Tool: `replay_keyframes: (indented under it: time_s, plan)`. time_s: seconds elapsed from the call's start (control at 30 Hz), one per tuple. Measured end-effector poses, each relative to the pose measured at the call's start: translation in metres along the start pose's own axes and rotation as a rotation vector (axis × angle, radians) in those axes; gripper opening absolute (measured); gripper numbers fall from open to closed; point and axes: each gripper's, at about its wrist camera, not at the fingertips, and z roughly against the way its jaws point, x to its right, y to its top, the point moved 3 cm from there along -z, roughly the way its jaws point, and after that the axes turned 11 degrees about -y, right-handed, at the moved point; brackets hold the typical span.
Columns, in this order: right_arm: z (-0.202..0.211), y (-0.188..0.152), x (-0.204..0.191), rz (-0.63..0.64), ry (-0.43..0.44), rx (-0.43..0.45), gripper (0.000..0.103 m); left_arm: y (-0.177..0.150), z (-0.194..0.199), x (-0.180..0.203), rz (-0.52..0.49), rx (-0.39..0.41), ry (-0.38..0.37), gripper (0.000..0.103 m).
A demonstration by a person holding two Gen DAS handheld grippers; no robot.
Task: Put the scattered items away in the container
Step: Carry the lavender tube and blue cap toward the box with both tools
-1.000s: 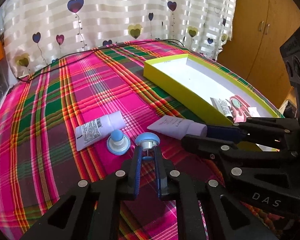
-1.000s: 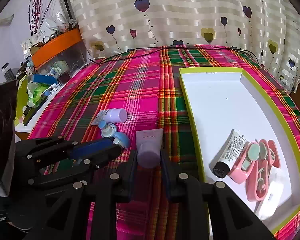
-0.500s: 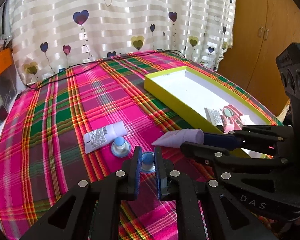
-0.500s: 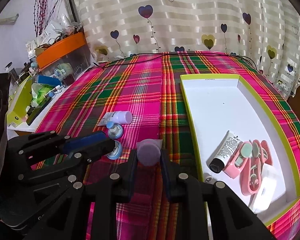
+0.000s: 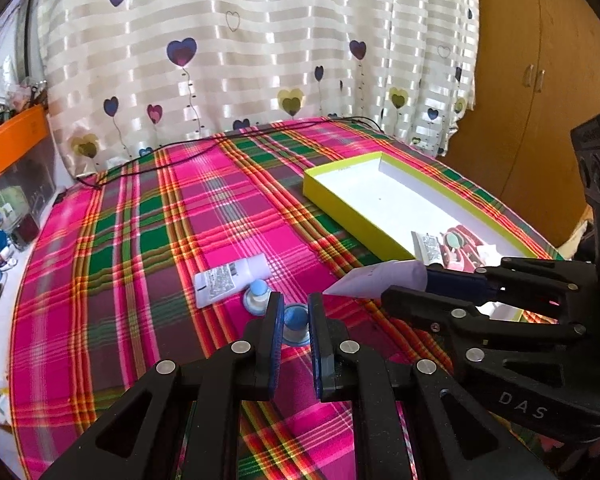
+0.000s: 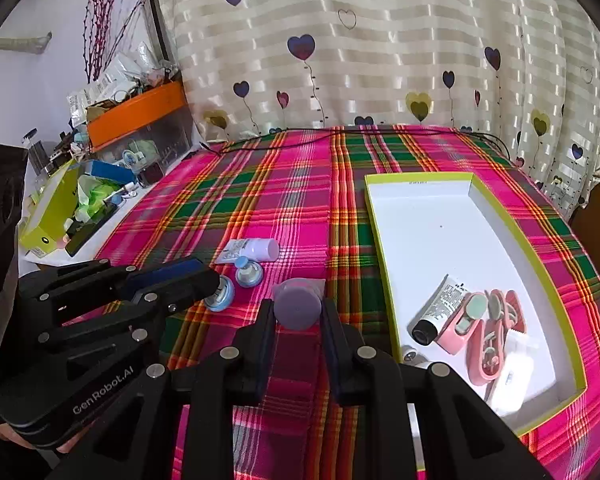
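Observation:
My left gripper (image 5: pixel 294 322) is shut on a small blue round cap piece (image 5: pixel 296 317) and holds it above the plaid cloth; it also shows in the right wrist view (image 6: pixel 219 292). My right gripper (image 6: pixel 297 312) is shut on a lilac tube (image 6: pixel 298 304), lifted off the cloth, seen in the left wrist view too (image 5: pixel 380 280). A second blue cap piece (image 5: pixel 257 296) and a white tube (image 5: pixel 230 280) lie on the cloth. The yellow-rimmed white box (image 6: pixel 380 240) sits to the right with a tube (image 6: pixel 440 306) and pink items (image 6: pixel 484 332) inside.
A black cable (image 6: pixel 340 132) runs along the far table edge by the heart-print curtain. A cluttered shelf with an orange bin (image 6: pixel 136 112) stands to the left. A wooden cupboard (image 5: pixel 540 80) is at the right.
Both grippers have risen and drawn back from the cloth, each carrying its item: the left with the blue cap piece, the right with the lilac tube.

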Motion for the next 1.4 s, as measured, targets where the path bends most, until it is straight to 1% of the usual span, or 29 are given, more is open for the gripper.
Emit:
replay_keyframes:
  time_s: [0.23, 0.5, 0.9, 1.17, 1.4]
  plan:
    - [0.015, 0.001, -0.002, 0.004, 0.004, 0.032, 0.023, 0.002, 0.015, 0.001, 0.016, 0.026, 0.019, 0.012]
    - [0.033, 0.002, -0.001, 0.003, 0.004, 0.065, 0.023, 0.002, 0.029, 0.005, 0.022, 0.045, 0.025, 0.012]
    - [0.058, 0.001, 0.002, -0.002, -0.003, 0.108, 0.023, 0.002, 0.048, 0.016, 0.02, 0.076, 0.014, 0.012]
    - [0.066, -0.001, 0.006, -0.01, -0.003, 0.124, 0.023, 0.002, 0.058, 0.022, 0.021, 0.095, -0.002, 0.012]
    - [0.07, -0.003, 0.012, -0.023, -0.005, 0.13, 0.023, 0.002, 0.06, 0.028, 0.018, 0.096, -0.009, 0.012]
